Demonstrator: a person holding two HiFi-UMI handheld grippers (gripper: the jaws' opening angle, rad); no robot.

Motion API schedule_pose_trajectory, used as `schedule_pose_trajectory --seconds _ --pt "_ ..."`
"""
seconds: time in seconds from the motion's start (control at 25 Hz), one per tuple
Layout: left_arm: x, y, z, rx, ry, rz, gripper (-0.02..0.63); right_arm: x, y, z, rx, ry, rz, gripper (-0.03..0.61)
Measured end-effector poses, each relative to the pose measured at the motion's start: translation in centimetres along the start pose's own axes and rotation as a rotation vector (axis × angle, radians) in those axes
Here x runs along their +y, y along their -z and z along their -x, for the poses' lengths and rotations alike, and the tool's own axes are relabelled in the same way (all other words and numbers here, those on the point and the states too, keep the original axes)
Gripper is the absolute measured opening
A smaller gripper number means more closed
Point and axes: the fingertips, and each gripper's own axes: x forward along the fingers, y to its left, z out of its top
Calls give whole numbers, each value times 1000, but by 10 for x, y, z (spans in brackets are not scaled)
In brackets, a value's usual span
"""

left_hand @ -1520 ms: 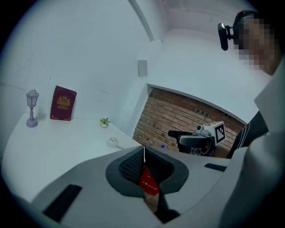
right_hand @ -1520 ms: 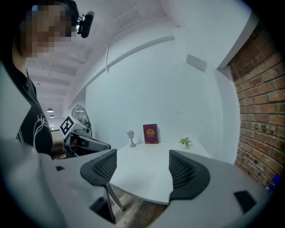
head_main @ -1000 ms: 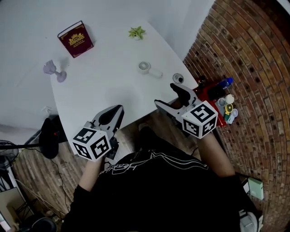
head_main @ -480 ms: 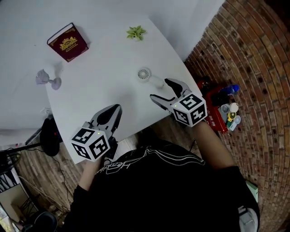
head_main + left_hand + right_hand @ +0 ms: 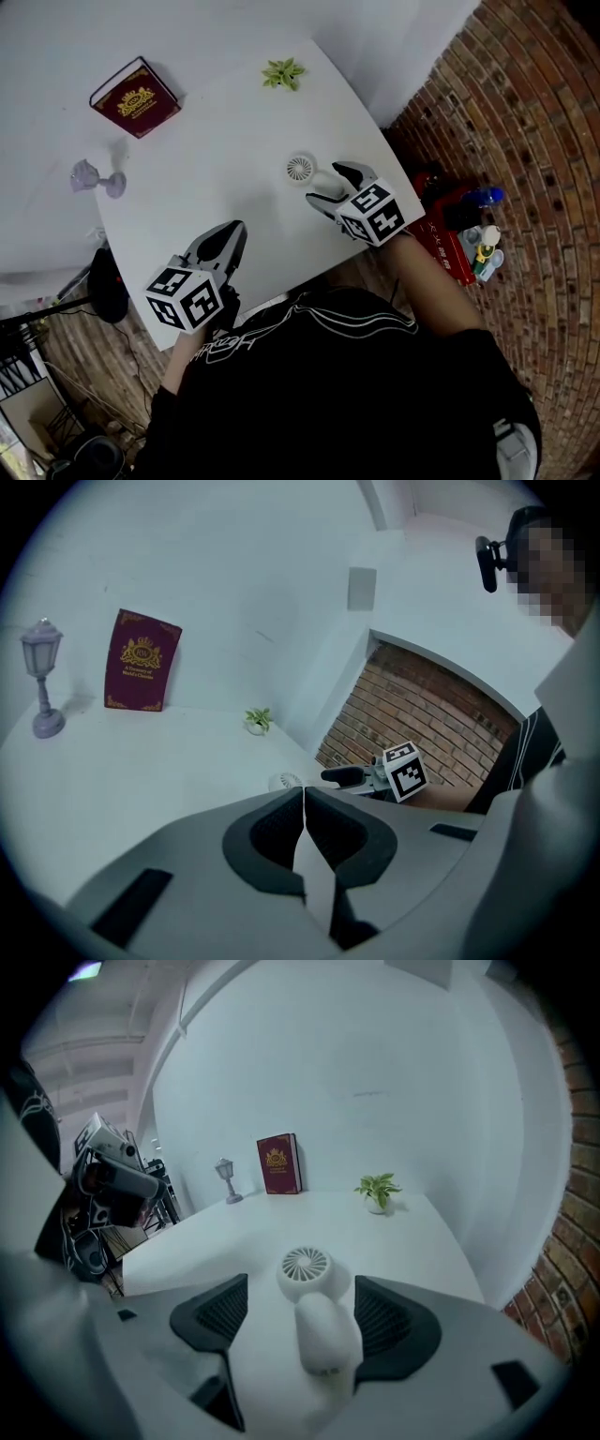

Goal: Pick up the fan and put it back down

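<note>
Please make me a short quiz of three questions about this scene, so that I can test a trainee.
1. True or false: the jaws of the left gripper are open.
2. What lies between the open jaws of the right gripper? A) a book B) the fan C) a plant
3. Fill the gap: the fan lies flat on the white ____.
Key: 1 false; 2 B; 3 table
</note>
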Motion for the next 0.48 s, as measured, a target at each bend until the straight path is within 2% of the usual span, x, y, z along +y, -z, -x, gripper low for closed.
schedule_pose_trajectory --seconds 0.28,0.48 --pt "20 -11 -9 -10 -30 22 34 -9 21 -31 110 -37 55 325" --pt "32 -15 -13 -23 -50 34 34 -11 28 -44 155 -57 96 287"
